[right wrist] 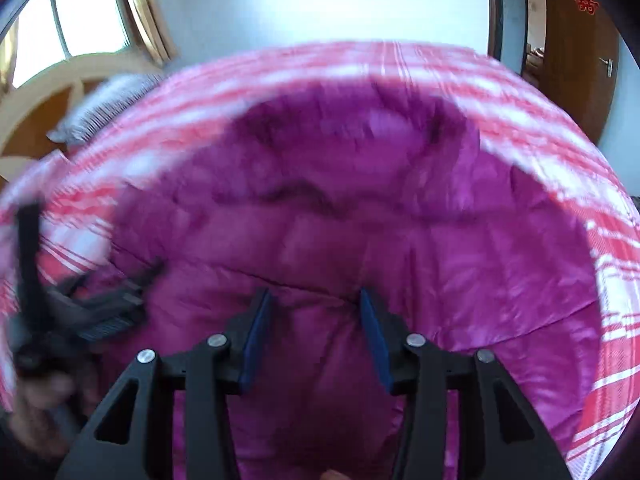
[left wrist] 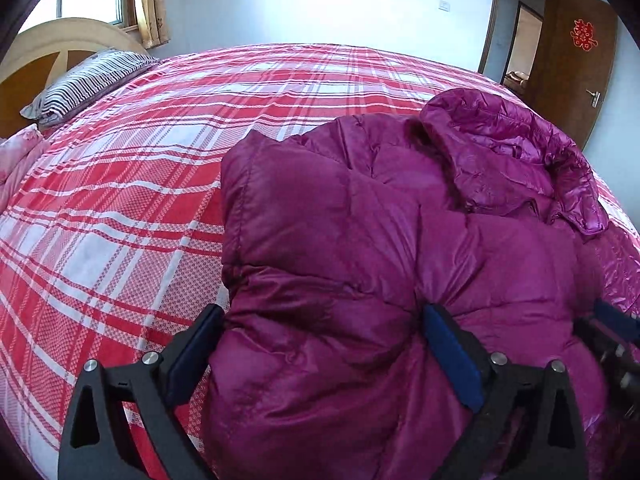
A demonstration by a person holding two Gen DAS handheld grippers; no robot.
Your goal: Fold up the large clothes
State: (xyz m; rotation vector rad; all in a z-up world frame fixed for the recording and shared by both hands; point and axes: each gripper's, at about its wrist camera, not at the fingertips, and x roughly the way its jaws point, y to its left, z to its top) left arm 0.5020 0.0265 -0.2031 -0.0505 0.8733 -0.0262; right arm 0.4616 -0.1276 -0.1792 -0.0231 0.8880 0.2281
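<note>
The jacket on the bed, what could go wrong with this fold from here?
The puffy jacket bulges between the left gripper's wide jaws, so the fold may spring back. The hood sticks out loose and could end up crooked. The right gripper is not visibly clamping; the slick fabric may slip.

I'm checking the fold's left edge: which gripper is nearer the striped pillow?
Left. The left gripper straddles the jacket edge on the striped pillow's side; the right gripper sits farther away.

magenta jacket (left wrist: pixel 360 240), red-wht plaid bedsheet (left wrist: pixel 120 200)
</note>
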